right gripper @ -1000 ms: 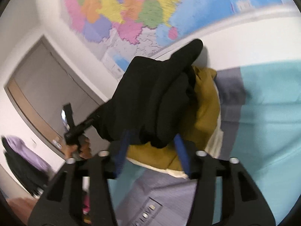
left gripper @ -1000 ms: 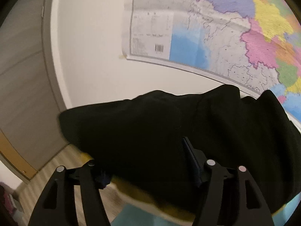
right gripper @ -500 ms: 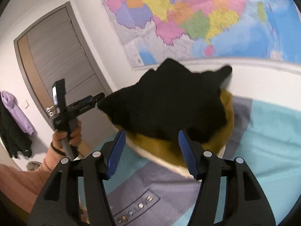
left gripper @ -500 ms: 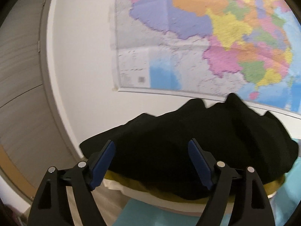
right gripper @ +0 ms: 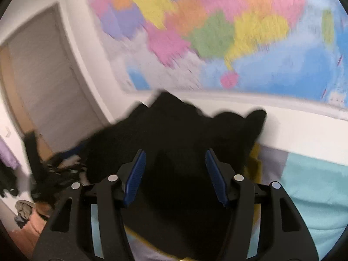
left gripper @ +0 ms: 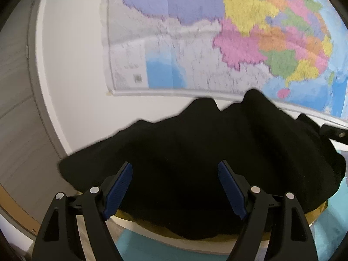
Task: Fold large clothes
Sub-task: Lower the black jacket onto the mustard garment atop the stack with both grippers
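A folded black garment [left gripper: 217,130] [right gripper: 184,126] lies on top of a stack, over a mustard-yellow piece [left gripper: 322,207] [right gripper: 254,158] and a cream one [left gripper: 195,241]. The stack rests on a turquoise bed sheet [right gripper: 315,184] against the wall. My left gripper [left gripper: 174,165] is open just in front of the black garment, its blue pads [left gripper: 119,189] bare. My right gripper [right gripper: 175,152] is also open, its jaws closing slightly. The black cloth shows in the gap, and I see no pad pressing on it. This view is blurred.
A large coloured map [left gripper: 217,43] hangs on the white wall behind the stack. A grey door [right gripper: 43,87] stands to the left. A purple garment [right gripper: 8,156] hangs on the wall beside it. A grey panel of bedding [right gripper: 274,163] lies next to the stack.
A second ago both grippers had black cloth between their pads. Both have since let go and drawn back, and the garment now lies lower on the stack.
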`<act>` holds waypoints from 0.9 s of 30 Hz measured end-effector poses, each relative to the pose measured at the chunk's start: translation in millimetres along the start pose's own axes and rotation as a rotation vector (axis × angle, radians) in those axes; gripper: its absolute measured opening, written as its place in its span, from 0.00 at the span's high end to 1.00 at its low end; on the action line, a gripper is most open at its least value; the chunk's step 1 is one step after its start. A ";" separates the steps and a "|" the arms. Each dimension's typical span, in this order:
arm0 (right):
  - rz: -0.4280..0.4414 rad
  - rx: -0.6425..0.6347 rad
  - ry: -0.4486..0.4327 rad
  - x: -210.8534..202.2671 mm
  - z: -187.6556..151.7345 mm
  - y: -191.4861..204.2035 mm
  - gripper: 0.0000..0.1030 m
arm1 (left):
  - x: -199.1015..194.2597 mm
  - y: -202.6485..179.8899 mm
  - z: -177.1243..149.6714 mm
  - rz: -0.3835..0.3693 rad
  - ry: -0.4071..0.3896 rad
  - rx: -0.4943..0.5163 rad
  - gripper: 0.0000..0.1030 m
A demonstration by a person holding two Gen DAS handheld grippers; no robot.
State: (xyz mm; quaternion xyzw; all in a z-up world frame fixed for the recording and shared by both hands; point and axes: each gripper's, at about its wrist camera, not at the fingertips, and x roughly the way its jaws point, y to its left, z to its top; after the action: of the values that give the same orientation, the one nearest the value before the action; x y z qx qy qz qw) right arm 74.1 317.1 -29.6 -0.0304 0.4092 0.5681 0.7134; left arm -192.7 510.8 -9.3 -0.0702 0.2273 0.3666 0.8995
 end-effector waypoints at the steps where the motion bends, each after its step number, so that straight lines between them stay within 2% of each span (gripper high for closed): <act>1: -0.004 0.013 0.045 9.9 -2.3 -6.4 0.56 | 5.7 0.6 -1.0 0.001 0.015 -0.009 0.22; 2: -0.028 0.027 0.079 17.5 -7.6 -13.9 0.61 | 14.0 2.4 -2.7 -0.007 0.034 -0.021 0.22; 4: -0.015 0.070 0.137 24.6 -20.2 -28.9 0.73 | 22.7 5.0 -6.6 -0.025 0.050 -0.025 0.18; 6: -0.007 0.083 0.158 21.8 -27.2 -36.0 0.80 | 27.5 6.3 -8.7 -0.035 0.059 -0.031 0.17; 8: -0.015 0.085 0.171 15.5 -28.2 -37.5 0.81 | 29.2 6.5 -8.3 -0.036 0.063 -0.034 0.16; 10: -0.017 0.072 0.151 3.7 -25.0 -30.3 0.74 | 23.4 3.7 -6.0 -0.017 0.051 -0.027 0.17; 12: -0.019 0.019 0.092 -11.6 -19.2 -14.3 0.66 | 10.6 -0.2 -3.8 -0.008 0.014 -0.009 0.18; 16: 0.026 -0.074 0.017 -19.2 -10.6 21.5 0.54 | -5.8 -11.9 3.0 -0.047 -0.020 0.019 0.17; 19: 0.024 -0.139 0.009 -5.7 4.9 45.8 0.52 | -3.1 -23.3 6.5 -0.059 -0.007 0.044 0.17; 21: 0.030 -0.157 0.009 9.1 24.9 57.4 0.46 | 6.7 -23.6 9.6 -0.063 0.021 0.024 0.17; 23: -0.013 -0.191 0.004 28.4 43.2 68.2 0.45 | 15.3 -20.3 12.2 -0.066 0.046 0.003 0.17; 25: -0.030 -0.202 0.043 52.7 56.2 70.6 0.44 | 25.4 -18.9 15.8 -0.049 0.058 0.003 0.17; 27: -0.102 -0.188 0.098 78.4 61.1 62.6 0.49 | 35.2 -15.6 20.0 -0.046 0.087 -0.004 0.17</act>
State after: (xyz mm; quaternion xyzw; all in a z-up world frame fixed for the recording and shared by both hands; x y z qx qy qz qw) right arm 56.9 431.9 -11.1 -0.1454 0.3864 0.5646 0.7147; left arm -152.7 527.4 -8.4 -0.0928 0.2636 0.3428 0.8969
